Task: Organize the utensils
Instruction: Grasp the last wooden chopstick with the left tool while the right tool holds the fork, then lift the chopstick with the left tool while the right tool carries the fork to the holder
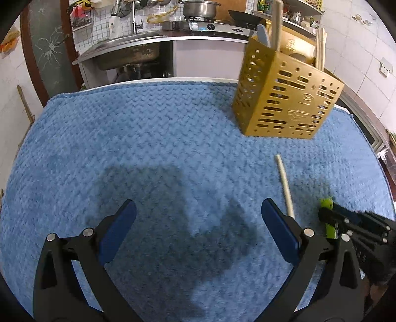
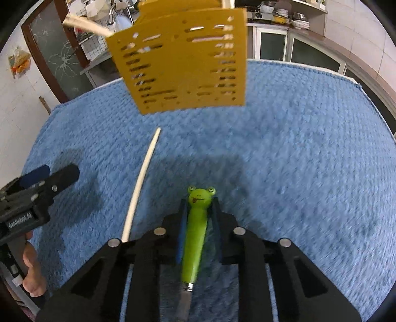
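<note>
Green frog handle point(image 2: 195, 228), blue towel point(image 2: 297, 161)

on the towel point(image 1: 123, 138) the utensil holder point(image 1: 284, 99) stands at the far side; nearer lie a chopstick point(image 2: 141, 183) and, to its right, the frog-handled utensil point(image 2: 195, 230).

Home kitchen. Stainless steel sink point(image 1: 128, 53) with chrome tap point(image 1: 135, 18) set in a white counter point(image 1: 205, 40), white square-tiled wall point(image 1: 99, 32) behind. Steel gas stove point(image 1: 217, 26) carries a lidded steel pot point(image 1: 199, 7) and black wok point(image 1: 243, 16). Shelves of stacked dishes point(image 2: 299, 22) and bottles point(image 1: 263, 6).
</note>
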{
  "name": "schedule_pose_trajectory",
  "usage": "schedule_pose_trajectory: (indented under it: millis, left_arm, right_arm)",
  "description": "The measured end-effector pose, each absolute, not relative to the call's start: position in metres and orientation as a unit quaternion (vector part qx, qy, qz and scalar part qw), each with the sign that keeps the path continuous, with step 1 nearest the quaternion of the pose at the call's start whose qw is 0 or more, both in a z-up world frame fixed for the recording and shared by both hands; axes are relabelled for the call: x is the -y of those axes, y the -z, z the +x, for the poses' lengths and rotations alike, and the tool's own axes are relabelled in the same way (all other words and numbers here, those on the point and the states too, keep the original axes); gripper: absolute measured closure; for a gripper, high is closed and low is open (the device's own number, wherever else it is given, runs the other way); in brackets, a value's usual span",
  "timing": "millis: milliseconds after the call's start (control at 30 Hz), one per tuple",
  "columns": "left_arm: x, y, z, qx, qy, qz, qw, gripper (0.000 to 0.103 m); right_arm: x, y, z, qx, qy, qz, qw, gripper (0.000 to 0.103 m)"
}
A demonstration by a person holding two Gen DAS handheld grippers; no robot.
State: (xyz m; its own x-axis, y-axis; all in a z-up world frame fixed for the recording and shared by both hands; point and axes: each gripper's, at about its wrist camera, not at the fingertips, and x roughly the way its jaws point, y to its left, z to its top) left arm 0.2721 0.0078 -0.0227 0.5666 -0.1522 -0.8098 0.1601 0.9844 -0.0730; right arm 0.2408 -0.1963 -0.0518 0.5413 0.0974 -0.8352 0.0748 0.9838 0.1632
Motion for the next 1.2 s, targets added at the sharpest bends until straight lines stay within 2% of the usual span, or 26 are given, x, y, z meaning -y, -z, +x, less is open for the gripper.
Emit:
schedule_pose_trajectory:
  millis: [333, 600, 667, 700, 767, 833, 1100, 1200]
  left_arm:
    - [0.042, 0.021, 0.277, -0.468, 0.115, 0.012, 0.876, 0.007]
    - [0.08, 0.028, 0.288, -0.486, 0.132, 0.039, 0.863, 0.038]
    - [0.086, 0.031, 0.289, -0.496, 0.142, 0.042, 0.856, 0.056]
    - [0.091, 0.034, 0.29, -0.503, 0.148, 0.046, 0.851, 0.062]
    - [0.096, 0.039, 0.291, -0.511, 0.147, 0.057, 0.845, 0.083]
    - [0.1, 0.045, 0.292, -0.526, 0.147, 0.061, 0.836, 0.086]
    - [0.111, 0.049, 0.305, -0.549, 0.142, 0.077, 0.82, 0.087]
    - [0.11, 0.048, 0.31, -0.551, 0.141, 0.072, 0.819, 0.094]
  right_arm:
    - [0.248, 0.044, 0.254, -0.468, 0.003, 0.095, 0.879, 0.084]
    - [0.275, 0.058, 0.246, -0.473, 0.009, 0.117, 0.873, 0.084]
    - [0.279, 0.061, 0.246, -0.473, 0.007, 0.122, 0.873, 0.084]
    - [0.279, 0.061, 0.246, -0.473, 0.007, 0.122, 0.873, 0.084]
    - [0.278, 0.061, 0.248, -0.473, 0.007, 0.119, 0.873, 0.084]
    - [0.279, 0.06, 0.248, -0.473, 0.008, 0.12, 0.873, 0.084]
    - [0.279, 0.061, 0.252, -0.477, 0.008, 0.117, 0.871, 0.084]
    - [0.279, 0.059, 0.25, -0.475, 0.008, 0.116, 0.872, 0.084]
